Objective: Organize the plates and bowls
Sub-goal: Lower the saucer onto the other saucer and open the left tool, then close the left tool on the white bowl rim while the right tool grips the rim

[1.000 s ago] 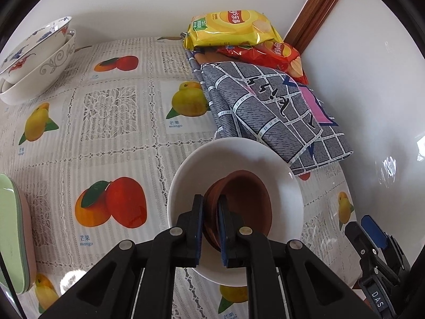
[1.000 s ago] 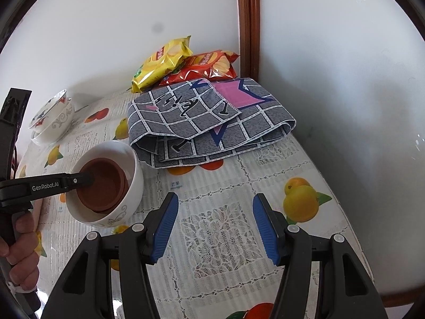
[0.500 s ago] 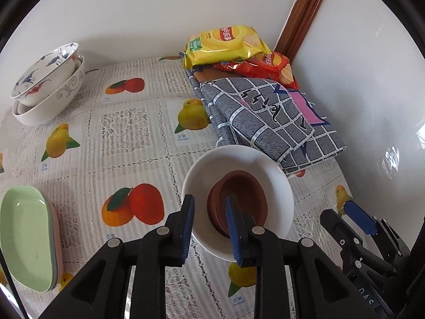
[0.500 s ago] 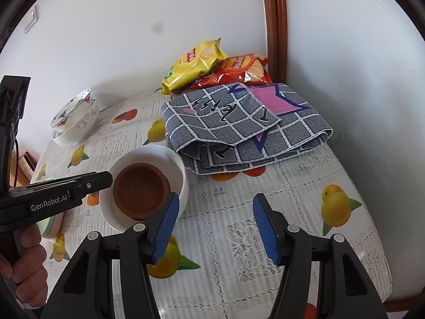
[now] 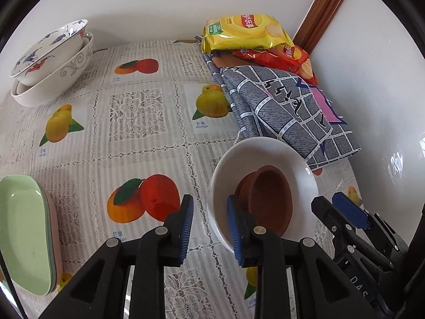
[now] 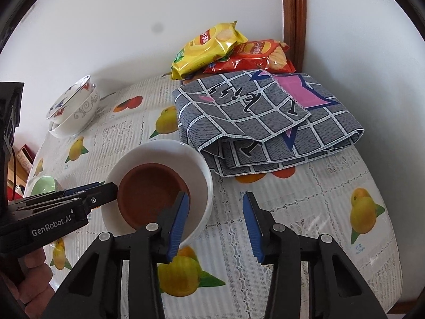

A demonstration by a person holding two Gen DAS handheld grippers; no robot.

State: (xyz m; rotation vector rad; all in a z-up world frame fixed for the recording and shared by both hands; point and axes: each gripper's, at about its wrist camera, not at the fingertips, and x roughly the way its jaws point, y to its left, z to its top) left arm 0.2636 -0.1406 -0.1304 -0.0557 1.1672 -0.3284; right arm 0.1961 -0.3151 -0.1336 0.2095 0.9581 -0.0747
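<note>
Left wrist: one brown bowl [image 5: 268, 199] in one white bowl [image 5: 265, 159] — left gripper [image 5: 208, 226] open (right gripper [image 6: 215, 219] closing, rim between).

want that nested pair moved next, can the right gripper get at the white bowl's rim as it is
Probably yes: the closing right gripper already straddles the white bowl's near rim, pads apart from it, and the left gripper sits off its far side.

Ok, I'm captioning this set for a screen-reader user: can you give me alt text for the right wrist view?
A hand-held gripper, jaws closing, straddles the near rim of a white bowl with a brown bowl nested inside, on a fruit-print tablecloth. The other hand-held gripper reaches in from the left; behind lie a folded grey checked cloth and two chip bags.
</note>
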